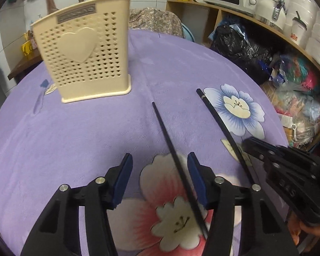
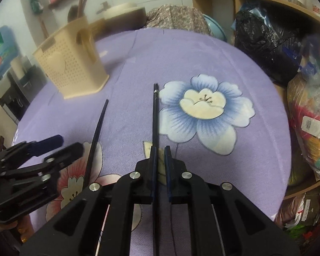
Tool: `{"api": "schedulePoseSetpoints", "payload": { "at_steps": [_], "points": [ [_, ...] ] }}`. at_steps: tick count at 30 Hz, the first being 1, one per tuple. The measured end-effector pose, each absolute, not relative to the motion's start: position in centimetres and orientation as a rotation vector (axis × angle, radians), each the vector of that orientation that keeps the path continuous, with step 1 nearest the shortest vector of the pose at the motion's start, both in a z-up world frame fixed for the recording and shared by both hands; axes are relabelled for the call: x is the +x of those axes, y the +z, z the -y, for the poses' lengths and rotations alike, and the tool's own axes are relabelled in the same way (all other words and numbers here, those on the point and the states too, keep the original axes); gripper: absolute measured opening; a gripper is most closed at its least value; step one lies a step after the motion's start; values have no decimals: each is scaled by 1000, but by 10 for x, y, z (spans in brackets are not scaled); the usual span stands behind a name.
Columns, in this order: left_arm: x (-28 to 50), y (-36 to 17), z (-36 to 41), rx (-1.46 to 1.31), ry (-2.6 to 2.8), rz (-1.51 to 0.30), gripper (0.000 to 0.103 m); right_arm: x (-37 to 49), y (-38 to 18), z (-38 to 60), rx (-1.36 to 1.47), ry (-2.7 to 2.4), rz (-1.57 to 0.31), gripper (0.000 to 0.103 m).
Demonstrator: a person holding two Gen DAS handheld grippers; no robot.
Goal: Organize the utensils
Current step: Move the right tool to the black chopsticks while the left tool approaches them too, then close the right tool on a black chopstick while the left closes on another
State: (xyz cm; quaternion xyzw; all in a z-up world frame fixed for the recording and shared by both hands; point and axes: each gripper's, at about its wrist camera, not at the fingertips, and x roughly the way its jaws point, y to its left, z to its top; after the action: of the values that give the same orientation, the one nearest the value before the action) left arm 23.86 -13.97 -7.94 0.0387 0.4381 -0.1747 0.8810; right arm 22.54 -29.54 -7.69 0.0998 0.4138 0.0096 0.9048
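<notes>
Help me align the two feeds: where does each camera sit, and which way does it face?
Left wrist: on the left gripper, looking across the purple flowered tablecloth toward the cream perforated plastic utensil holder; open fingers straddle a black chopstick.
Right wrist: on the right gripper, facing likewise, nearly closed around the other black chopstick.
Shared: holder, both chopsticks, each other's gripper.

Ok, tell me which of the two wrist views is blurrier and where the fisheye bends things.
Right wrist view: blurrier, the cream utensil holder is smeared, though the chopstick between the right tongs stays fairly crisp. Left wrist view: sharper, the holder's heart cutouts read clearly; the wooden shelf bows strongly near the rim and the corners go black.
</notes>
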Motion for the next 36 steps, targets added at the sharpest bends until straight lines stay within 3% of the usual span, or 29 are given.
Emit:
{"api": "schedulePoseSetpoints", "payload": {
  "at_steps": [4, 13, 19, 30, 32, 34, 36],
  "points": [
    [263, -84, 154, 83, -345, -954, 41, 224, -69, 305, 216, 1, -834, 9],
    [282, -89, 169, 139, -269, -962, 37, 224, -67, 313, 222, -1, -830, 9],
    [290, -87, 166, 164, -250, -962, 10, 230, -68, 312, 234, 16, -844, 9],
    [292, -87, 132, 134, -230, -972, 9, 282, -73, 302, 232, 138, -938, 9],
    [291, -87, 129, 128, -232, -970, 9, 297, -74, 297, 211, 138, -949, 13],
    [291, -87, 129, 128, -232, -968, 9, 310, -74, 293, 183, 124, -948, 31],
    [290, -87, 130, 131, -227, -964, 9, 319, -76, 294, 171, 105, -952, 33]
  ]
}}
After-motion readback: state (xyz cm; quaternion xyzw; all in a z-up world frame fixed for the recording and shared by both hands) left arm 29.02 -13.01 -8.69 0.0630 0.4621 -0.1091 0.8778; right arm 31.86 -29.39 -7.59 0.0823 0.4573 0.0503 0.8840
